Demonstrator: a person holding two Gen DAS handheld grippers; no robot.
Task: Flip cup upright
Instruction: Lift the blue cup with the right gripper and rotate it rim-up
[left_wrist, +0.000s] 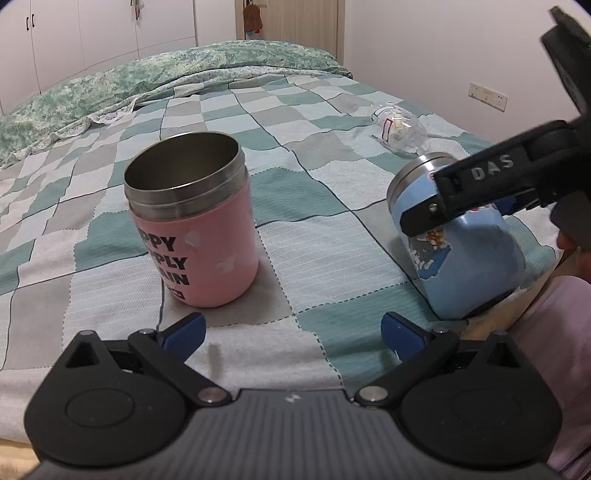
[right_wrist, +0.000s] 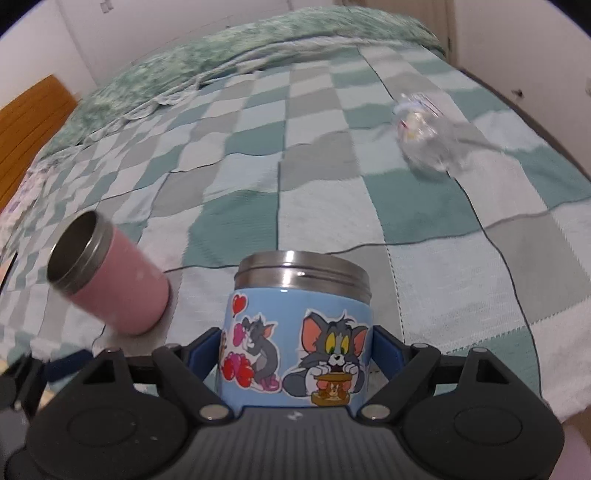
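Observation:
A blue steel cup with cartoon stickers (right_wrist: 299, 332) sits between the pads of my right gripper (right_wrist: 295, 350), which is shut on it. In the left wrist view the blue cup (left_wrist: 458, 243) is tilted, its steel rim up and to the left, its base near the bed's front edge, with the right gripper's finger (left_wrist: 480, 184) across it. A pink steel cup (left_wrist: 192, 221) stands upright on the checkered blanket, mouth open upward; it also shows in the right wrist view (right_wrist: 110, 273). My left gripper (left_wrist: 291, 332) is open and empty, just in front of the pink cup.
A clear plastic bottle (left_wrist: 399, 127) lies on the blanket (left_wrist: 295, 110) behind the blue cup, also in the right wrist view (right_wrist: 424, 136). A green quilt (left_wrist: 147, 77) is bunched at the far end. The wall is on the right.

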